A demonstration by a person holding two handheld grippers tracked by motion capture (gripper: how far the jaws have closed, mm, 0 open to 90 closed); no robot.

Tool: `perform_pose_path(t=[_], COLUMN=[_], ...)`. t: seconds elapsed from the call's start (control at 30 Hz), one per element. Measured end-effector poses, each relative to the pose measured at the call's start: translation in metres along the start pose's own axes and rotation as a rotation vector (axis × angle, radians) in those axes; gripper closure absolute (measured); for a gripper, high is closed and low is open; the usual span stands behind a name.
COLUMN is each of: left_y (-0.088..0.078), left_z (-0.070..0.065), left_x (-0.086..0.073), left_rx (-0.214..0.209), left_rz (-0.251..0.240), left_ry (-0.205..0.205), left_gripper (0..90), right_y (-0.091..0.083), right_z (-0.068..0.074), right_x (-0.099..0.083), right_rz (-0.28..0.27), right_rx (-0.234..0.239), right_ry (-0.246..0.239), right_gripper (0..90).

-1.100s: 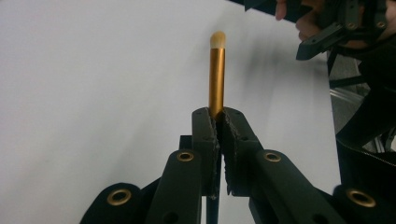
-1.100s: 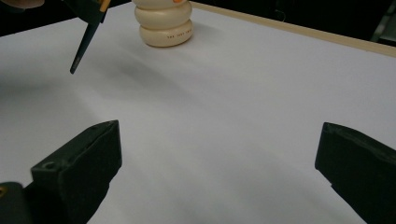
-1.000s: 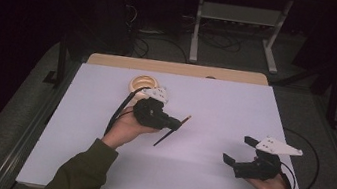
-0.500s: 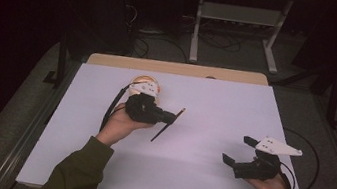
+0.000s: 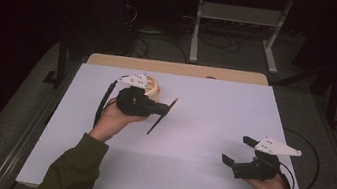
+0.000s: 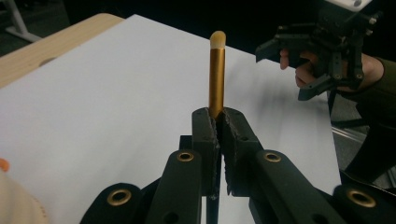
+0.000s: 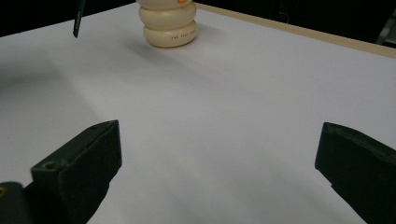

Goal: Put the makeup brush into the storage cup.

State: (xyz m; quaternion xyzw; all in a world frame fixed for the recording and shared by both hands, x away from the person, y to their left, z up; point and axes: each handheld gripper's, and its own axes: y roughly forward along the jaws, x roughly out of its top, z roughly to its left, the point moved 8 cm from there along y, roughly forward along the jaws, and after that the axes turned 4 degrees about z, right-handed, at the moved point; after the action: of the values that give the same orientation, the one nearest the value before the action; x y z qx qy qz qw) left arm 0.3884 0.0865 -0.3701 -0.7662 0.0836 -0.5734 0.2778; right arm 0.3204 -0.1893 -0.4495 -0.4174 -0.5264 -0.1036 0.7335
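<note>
The left tongs have moved left and toward the far side of the desk since the earlier picture, and the brush has gone along with them. The right tongs have stayed where they were.

The left tongs are squeezed tight on the brush. In the left gripper view the two black jaws press on the gold part of the brush from both sides. The gold part is a smooth, shiny tube that stands straight up from the jaws, with a small, soft, pale tip on top. In the high view the brush is thin and dark, and it slants down toward the near side, above the middle left of the desk.

The right tongs are wide open and hold nothing. They hover over the near right part of the desk. Their jaws are black, blocky and dull.

A cream holder stands on the far left of the desk, just behind the left tongs. It looks like round, smooth rings stacked up.

The desk has a flat white top with a wooden strip along the far edge.
</note>
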Motion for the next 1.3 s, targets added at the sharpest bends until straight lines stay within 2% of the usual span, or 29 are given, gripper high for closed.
perform_pose_path(t=[0.3,1.3], left_y=[-0.011,-0.049], left_z=[0.008,0.029], left_x=[0.001,0.005], left_rx=[0.023,0.114], left_rz=[-0.037,-0.134], left_ry=[-0.018,-0.03], left_gripper=[84.3,84.3], right_y=[0.0,0.001], right_z=[0.0,0.0], right_x=[0.0,0.001], right_rz=[-0.002,-0.005], right_rx=[0.001,-0.002], right_ry=[-0.004,-0.009], right_gripper=[0.0,0.0])
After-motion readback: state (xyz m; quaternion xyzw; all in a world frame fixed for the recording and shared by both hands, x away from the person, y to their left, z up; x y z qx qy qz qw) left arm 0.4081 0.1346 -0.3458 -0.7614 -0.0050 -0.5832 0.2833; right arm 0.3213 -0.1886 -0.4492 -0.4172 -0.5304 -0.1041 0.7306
